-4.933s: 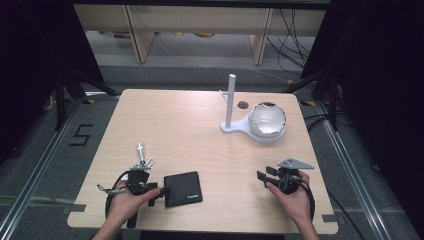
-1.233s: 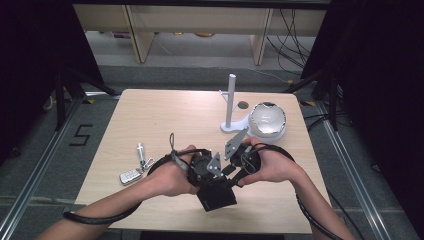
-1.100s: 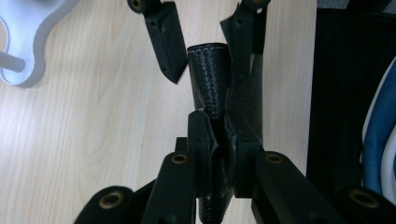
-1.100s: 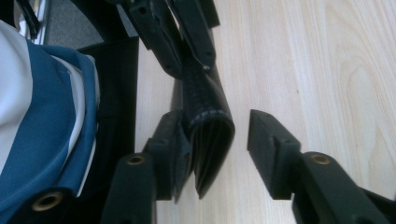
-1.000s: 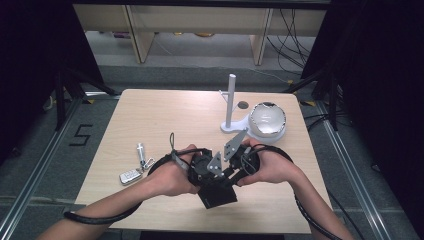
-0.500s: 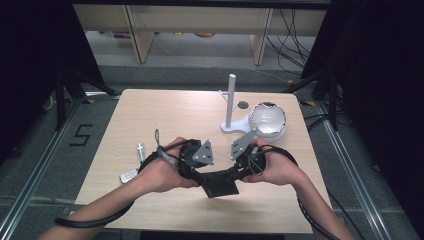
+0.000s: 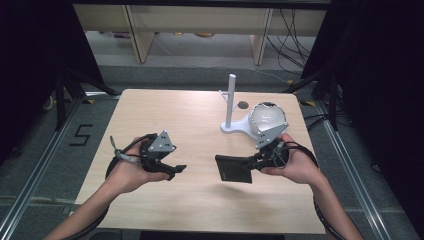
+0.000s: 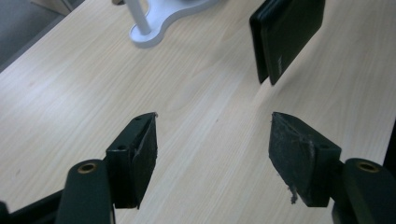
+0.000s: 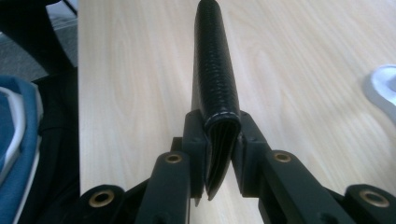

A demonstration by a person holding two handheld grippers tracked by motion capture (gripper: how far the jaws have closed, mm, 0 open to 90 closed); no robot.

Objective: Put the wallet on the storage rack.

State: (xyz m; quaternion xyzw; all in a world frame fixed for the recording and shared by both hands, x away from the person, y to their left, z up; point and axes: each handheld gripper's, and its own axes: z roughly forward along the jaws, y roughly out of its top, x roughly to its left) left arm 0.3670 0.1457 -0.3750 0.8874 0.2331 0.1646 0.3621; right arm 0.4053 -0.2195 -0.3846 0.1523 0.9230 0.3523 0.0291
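**Right claw clamps the wallet; left claw gapes empty**

The right claw [image 9: 219,154] is clenched on a black leather wallet [image 9: 212,70], its jaws pressing both faces at the folded end where pale stitching runs; the grain is pebbled. In the high view the right claw [image 7: 256,162] holds the wallet [image 7: 234,169] out toward 9 o'clock, apparently lifted clear of the wooden tabletop [image 7: 200,110], with a faint shadow beneath it.

The left claw [image 8: 212,154] is released, its jaws spread wide with only bare pale wood grain between them; one pad looks scuffed and frayed at its edge. Beyond it, at 1 o'clock, the wallet [image 8: 287,37] shows its open edges. In the high view the left claw [image 7: 176,170] sits at about 9 o'clock of the wallet, well apart from it.

A white stand [image 7: 231,107] with an upright post rises at 12 o'clock of the wallet, its flat base [image 8: 163,18] curved. Beside it, just above the right hand [image 7: 295,167], rests a rounded, glossy white object [image 7: 268,117]. Nothing lies between the two claws.
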